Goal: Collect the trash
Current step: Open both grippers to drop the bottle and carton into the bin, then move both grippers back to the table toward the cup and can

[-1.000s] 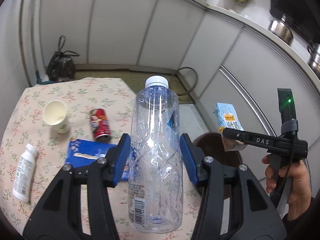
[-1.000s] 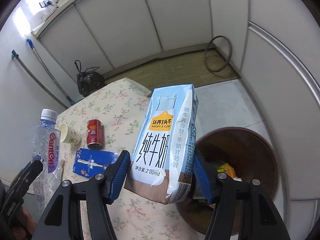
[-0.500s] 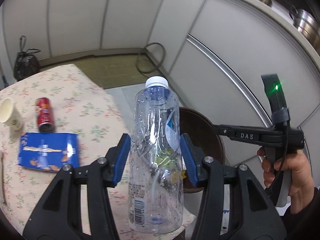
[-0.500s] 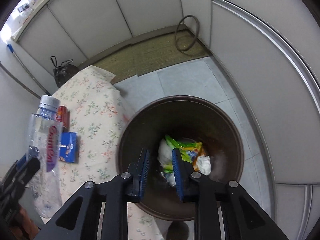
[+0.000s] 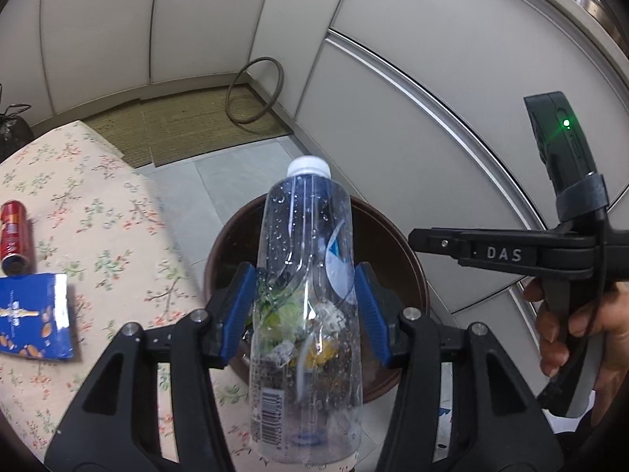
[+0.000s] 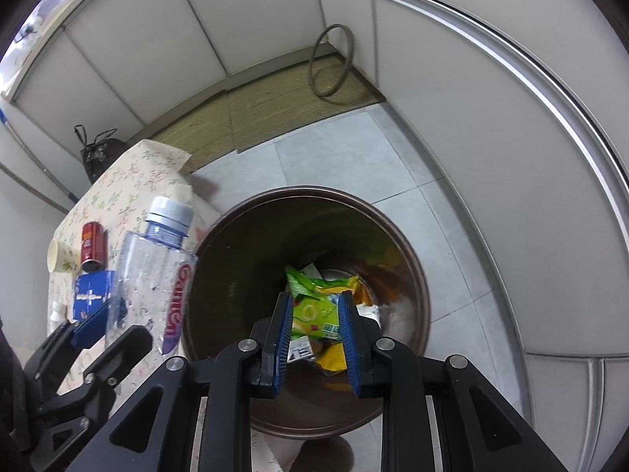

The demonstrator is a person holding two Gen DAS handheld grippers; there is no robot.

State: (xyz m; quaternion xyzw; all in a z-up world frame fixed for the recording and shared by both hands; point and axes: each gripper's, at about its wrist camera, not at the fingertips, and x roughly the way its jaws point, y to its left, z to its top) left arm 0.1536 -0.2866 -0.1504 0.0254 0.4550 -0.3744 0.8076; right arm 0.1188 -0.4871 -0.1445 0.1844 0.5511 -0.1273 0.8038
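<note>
1. Floral tablecloth (image 5: 98, 212) covers the table beside a brown trash bin (image 6: 236, 244), which stands on grey floor tiles (image 6: 334, 157).
2. White cabinet doors (image 6: 452, 98) curve around the bin; a woven mat (image 6: 275, 110) lies beyond it.
3. Left gripper (image 5: 304, 308) pinches a clear plastic bottle (image 5: 304, 275) upright over the bin's near edge.
4. Right gripper (image 6: 314, 338) hangs above the bin, jaws parted and holding nothing.
5. Left of the bin, on the cloth, lie a red can (image 5: 13, 232) and a blue packet (image 5: 33, 314).
</note>
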